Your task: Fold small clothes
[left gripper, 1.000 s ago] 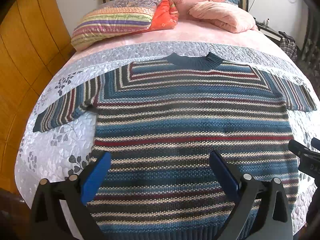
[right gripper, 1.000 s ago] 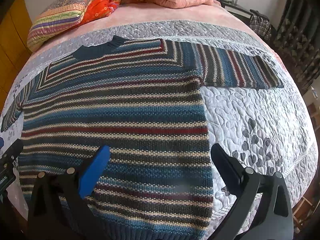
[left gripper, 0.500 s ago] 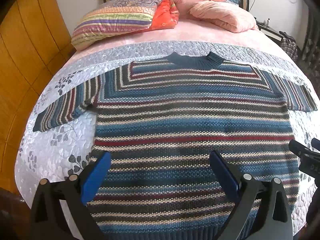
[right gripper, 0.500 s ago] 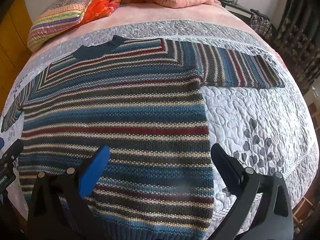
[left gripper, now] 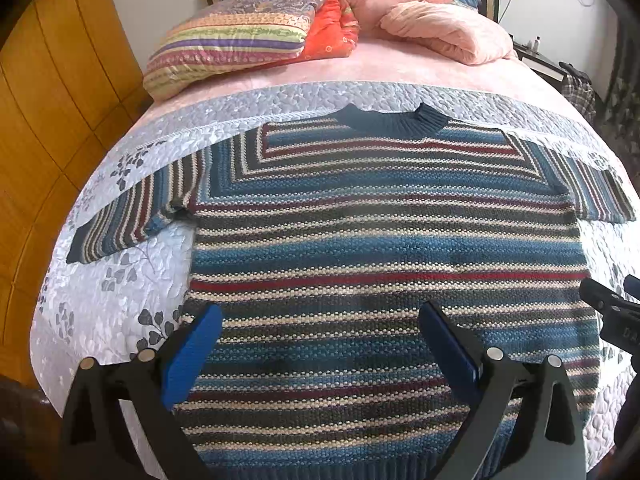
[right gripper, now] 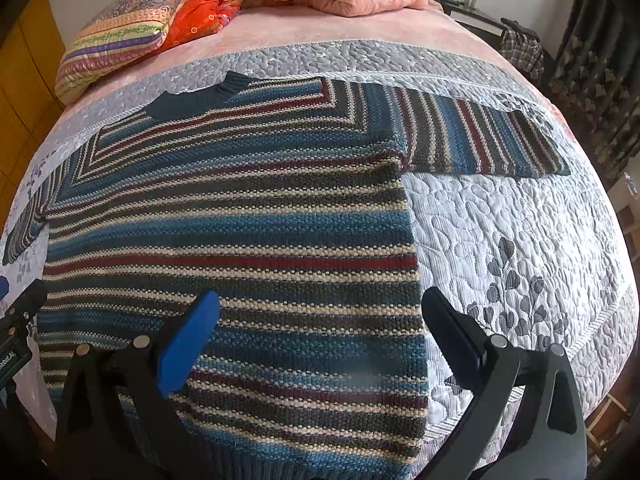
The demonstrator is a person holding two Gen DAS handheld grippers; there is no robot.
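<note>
A striped knit sweater [left gripper: 380, 248] [right gripper: 240, 232] in blue, red, cream and dark bands lies flat on the bed, collar away from me and both sleeves spread out sideways. My left gripper [left gripper: 320, 320] hangs open above the sweater's lower left part, near the hem. Over the lower right part, my right gripper [right gripper: 320, 308] is open as well, its right finger past the sweater's right edge. Neither holds anything. The right gripper's tip [left gripper: 612, 308] shows at the right edge of the left wrist view, and the left gripper's tip [right gripper: 20, 316] at the left edge of the right wrist view.
A grey quilted bedspread [left gripper: 108, 292] [right gripper: 520, 248] covers the bed under the sweater. Colourful pillows [left gripper: 240, 40] and a pink duvet [left gripper: 448, 32] are piled at the headboard. Wooden panelling [left gripper: 48, 120] stands to the left; a nightstand and dark curtain [right gripper: 592, 60] lie to the right.
</note>
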